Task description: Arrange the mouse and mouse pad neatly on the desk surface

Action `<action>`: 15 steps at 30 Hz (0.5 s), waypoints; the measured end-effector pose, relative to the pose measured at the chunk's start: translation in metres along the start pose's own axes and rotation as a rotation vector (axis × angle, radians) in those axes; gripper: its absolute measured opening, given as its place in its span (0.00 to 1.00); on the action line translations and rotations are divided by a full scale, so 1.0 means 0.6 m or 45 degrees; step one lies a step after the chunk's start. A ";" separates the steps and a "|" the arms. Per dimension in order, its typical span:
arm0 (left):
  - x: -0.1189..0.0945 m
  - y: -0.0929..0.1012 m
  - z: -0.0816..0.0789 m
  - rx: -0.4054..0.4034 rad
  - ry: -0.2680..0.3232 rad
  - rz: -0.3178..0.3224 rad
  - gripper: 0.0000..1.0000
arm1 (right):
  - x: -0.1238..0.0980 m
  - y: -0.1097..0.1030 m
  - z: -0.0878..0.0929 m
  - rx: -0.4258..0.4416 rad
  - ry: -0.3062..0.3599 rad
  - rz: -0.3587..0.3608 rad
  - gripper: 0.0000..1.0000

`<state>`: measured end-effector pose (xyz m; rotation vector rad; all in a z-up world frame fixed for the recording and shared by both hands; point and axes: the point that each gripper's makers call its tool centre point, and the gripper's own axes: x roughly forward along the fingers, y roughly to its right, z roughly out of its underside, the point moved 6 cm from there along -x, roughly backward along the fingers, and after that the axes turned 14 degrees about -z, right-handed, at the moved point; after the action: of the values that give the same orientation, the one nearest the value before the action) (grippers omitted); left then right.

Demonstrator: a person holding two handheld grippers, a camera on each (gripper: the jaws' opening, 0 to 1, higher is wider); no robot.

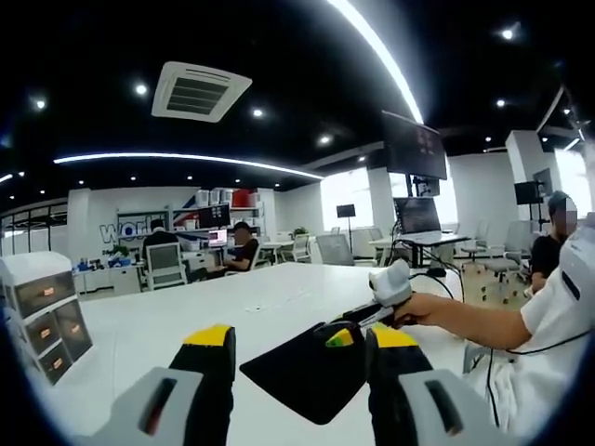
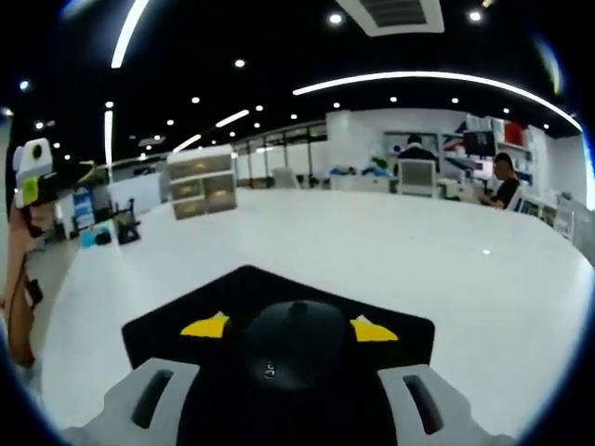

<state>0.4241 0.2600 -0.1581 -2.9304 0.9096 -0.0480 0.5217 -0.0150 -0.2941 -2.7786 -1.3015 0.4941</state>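
A black mouse pad (image 1: 302,376) lies on the white desk (image 1: 167,321), just ahead of my left gripper (image 1: 299,336), whose yellow-tipped jaws stand wide apart and open above the desk with nothing between them. From the right, a hand brings the right gripper (image 1: 346,333) down over the pad's far corner. In the right gripper view, the black mouse (image 2: 293,353) sits on the mouse pad (image 2: 390,330), and my right gripper (image 2: 290,328) is shut on it, a yellow tip pressed against each side. The left gripper (image 2: 33,172) hangs at the far left.
A small white drawer unit (image 1: 42,311) (image 2: 202,181) stands at one end of the desk. A person's white sleeve (image 1: 558,307) is close on the right. Other people sit at far desks with chairs and monitors (image 1: 416,216). Bare desk top (image 2: 418,251) stretches beyond the pad.
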 end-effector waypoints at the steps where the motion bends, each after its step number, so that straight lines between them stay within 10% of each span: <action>1: 0.000 -0.001 0.001 0.001 -0.003 -0.002 0.57 | 0.004 0.003 -0.001 -0.001 -0.003 -0.003 0.46; 15: -0.002 -0.002 0.001 0.001 -0.003 -0.007 0.57 | 0.033 -0.006 0.017 0.002 -0.054 -0.037 0.46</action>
<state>0.4238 0.2614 -0.1585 -2.9318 0.9013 -0.0453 0.5278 0.0014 -0.3086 -2.7584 -1.3468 0.5548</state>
